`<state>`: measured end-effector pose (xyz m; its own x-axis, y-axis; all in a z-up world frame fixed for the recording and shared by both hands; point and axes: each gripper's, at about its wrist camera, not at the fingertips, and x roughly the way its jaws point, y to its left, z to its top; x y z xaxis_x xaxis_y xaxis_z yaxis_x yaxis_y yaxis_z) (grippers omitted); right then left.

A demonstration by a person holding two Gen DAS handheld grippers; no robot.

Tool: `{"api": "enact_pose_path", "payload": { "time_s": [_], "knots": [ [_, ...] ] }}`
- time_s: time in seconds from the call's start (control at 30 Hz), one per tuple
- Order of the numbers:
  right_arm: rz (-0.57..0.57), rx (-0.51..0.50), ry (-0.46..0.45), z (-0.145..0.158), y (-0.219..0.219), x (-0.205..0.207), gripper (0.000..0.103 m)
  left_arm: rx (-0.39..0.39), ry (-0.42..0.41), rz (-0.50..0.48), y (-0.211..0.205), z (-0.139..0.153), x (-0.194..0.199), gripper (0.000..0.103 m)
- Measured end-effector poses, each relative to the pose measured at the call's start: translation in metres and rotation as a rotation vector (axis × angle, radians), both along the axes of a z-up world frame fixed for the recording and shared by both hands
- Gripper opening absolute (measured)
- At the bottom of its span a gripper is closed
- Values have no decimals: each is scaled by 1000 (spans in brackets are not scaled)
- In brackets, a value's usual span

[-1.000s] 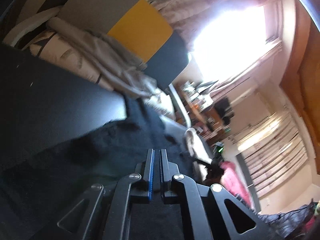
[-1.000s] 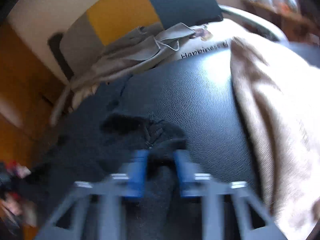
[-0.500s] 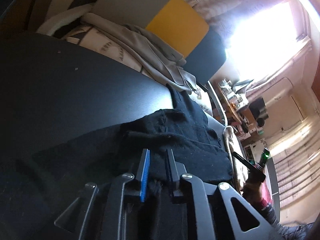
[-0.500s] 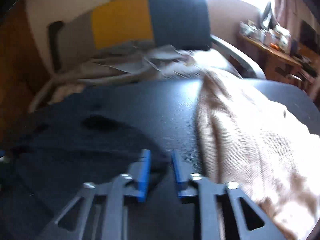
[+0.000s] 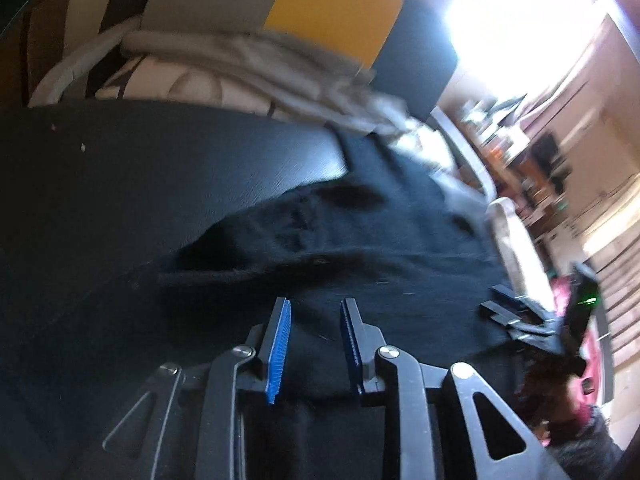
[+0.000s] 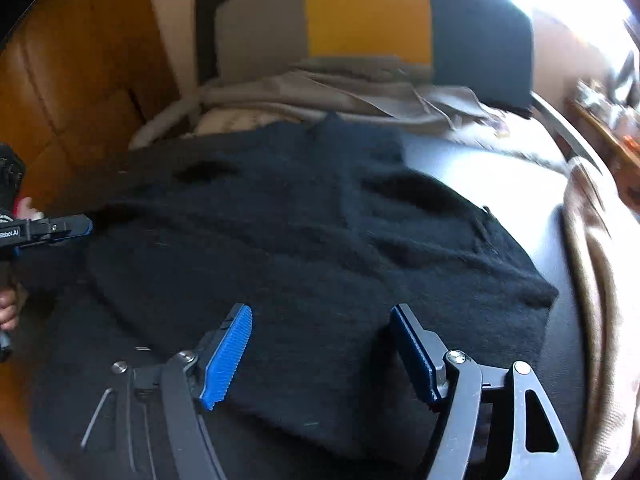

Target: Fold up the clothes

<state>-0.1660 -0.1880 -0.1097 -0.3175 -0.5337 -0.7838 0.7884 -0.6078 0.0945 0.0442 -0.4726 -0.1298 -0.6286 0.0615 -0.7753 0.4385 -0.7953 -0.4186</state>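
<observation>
Lettering reading "RobotAI", partly cut off at the frame edge, shows in white on the black body of my left gripper (image 6: pixel 86 226) where it enters the right wrist view from the left; I can read no other writing.

The black fuzzy knitted sweater (image 6: pixel 320 248) lies spread flat on the dark leather-like surface (image 5: pixel 160 168), with soft creases and two darker hollows in the cloth. Its near edge runs under both pairs of my blue-padded fingers.

My left gripper's fingers (image 5: pixel 278 344) have just been opening and stand a little apart above the knit, pressing on nothing. My right gripper (image 6: pixel 320 356) has also just been opening; its fingers (image 6: pixel 226 360) stand wide apart, released, with the sweater's hem lying loose beneath them.

A beige ribbed cloth (image 6: pixel 592 264) lies at the surface's right side. Beyond the far edge, crumpled grey garments (image 6: pixel 340 96) are heaped on a chair with a grey, yellow and dark blue backrest (image 6: pixel 368 16). An orange-brown wooden panel (image 6: pixel 72 80) stands to the left, and a bright window (image 5: pixel 520 20) glares at the right.
</observation>
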Motion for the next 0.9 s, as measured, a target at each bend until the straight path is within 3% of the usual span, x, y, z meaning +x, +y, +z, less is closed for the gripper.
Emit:
{"api": "enact_pose_path", "payload": {
  "time_s": [0.03,0.1,0.2,0.23,0.27,0.3,0.37,0.47,0.57,0.67,0.9],
  "knots": [
    [-27,0,-4,-4,7,-7,74,-7,-24,6,-4,-5,-7,24],
    [-38,-41,-8,-6,25,-13,74,2,14,68,-22,-4,-9,25],
    [-37,-104,-48,-6,35,-23,78,9,9,323,-61,-9,3,25],
    [-29,-109,-51,-6,34,-22,82,68,-6,423,-73,-16,13,25],
    [-20,-115,-54,-6,34,-21,86,105,7,469,-76,-18,20,24],
    [-8,-108,-50,-6,31,-19,88,93,44,478,-68,-13,26,24],
    [11,-91,-38,-8,25,-17,96,33,107,471,-45,-2,33,24],
    [37,-63,-20,-9,20,-12,103,-59,157,341,15,7,21,28],
    [43,-44,-7,-11,16,-12,103,-112,102,152,69,-14,-10,28],
    [44,-55,-18,-11,19,-12,103,-152,124,127,88,-20,-18,36],
    [68,-98,-117,-1,22,-26,103,67,255,177,60,-36,4,30]
  ]
}}
